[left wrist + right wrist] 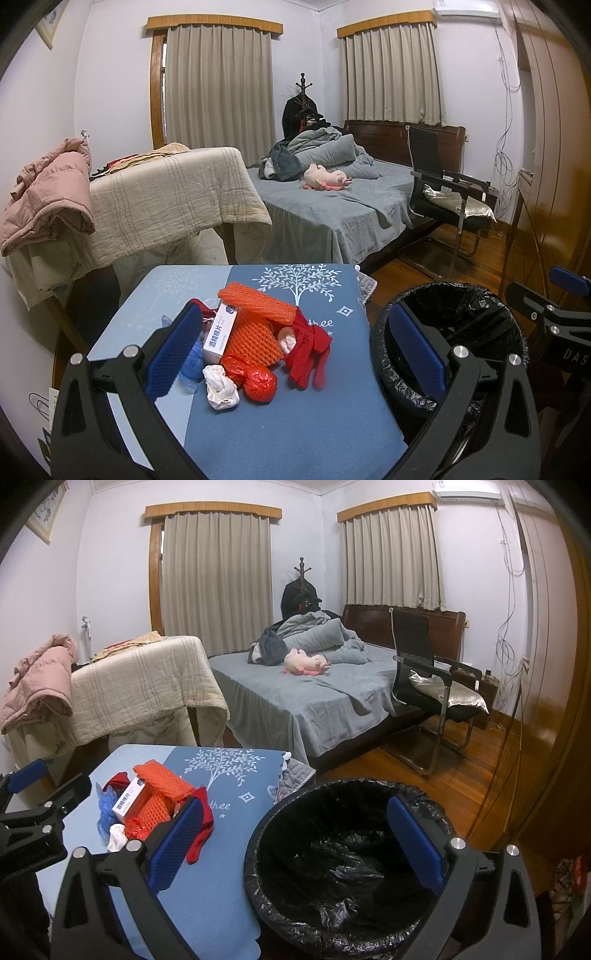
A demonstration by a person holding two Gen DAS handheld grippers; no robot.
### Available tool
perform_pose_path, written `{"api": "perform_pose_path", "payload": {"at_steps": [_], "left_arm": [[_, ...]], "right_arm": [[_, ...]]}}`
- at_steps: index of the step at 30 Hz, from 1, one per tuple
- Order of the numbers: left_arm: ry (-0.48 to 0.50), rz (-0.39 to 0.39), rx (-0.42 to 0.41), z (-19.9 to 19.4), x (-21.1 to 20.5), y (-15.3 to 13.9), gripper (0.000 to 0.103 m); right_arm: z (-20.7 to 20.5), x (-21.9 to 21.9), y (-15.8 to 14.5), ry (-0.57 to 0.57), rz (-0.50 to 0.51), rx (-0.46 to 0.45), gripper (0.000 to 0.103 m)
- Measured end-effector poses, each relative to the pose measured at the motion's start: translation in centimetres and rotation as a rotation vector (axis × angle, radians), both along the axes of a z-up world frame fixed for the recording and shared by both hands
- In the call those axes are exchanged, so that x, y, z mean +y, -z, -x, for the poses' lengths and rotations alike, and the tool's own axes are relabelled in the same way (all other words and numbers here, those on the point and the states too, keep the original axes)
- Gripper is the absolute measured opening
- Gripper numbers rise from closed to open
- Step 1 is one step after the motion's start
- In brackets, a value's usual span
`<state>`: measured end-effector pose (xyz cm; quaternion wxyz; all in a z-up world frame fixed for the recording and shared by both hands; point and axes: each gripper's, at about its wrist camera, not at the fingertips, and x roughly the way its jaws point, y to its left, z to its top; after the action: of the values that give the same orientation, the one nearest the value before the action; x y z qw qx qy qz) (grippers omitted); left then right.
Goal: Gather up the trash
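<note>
Heaped on a blue tree-printed cloth-covered table (295,424): a pile of trash, with orange ribbed foam netting (255,308) on top at 12 o'clock, a white rectangular cardboard box with blue print (220,334) leaning at 10 o'clock, a red knitted glove (308,350) trailing off toward 3 o'clock, a knotted red plastic bag (258,382) at 6 o'clock, a crumpled white plastic bag (220,389) at 7 o'clock, and a scrap of clear blue plastic (190,363) at 9 o'clock.

Standing just beside the table at 3 o'clock of the pile: a round bin lined with a black plastic bag (461,332), nothing visible inside in the right wrist view.

Left gripper (295,354): blue-padded jaws spread wide, holding nothing, poised over the table with the pile between the pads, left pad close against the box, contact not clear.

Right gripper (295,845): jaws equally wide apart and empty, hovering over the bin's near rim, left pad above the table edge by the glove, right pad over the bin mouth.

Beyond, at 12 o'clock: a bed with grey bedding (332,206), a pink plush toy (327,177) on it, and a black office chair (443,192) at 2 o'clock.
</note>
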<state>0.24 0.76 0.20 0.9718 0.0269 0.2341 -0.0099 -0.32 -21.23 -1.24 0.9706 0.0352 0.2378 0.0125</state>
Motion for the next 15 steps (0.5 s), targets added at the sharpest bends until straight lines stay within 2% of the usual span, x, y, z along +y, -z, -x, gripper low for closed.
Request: {"api": "perform_pose_path", "payload": {"at_steps": [15], "left_arm": [[-0.002,0.000,0.000,0.00,-0.04,0.00,0.098]], "right_arm": [[0.00,0.01,-0.05,0.000,0.000,0.001,0.097]]}}
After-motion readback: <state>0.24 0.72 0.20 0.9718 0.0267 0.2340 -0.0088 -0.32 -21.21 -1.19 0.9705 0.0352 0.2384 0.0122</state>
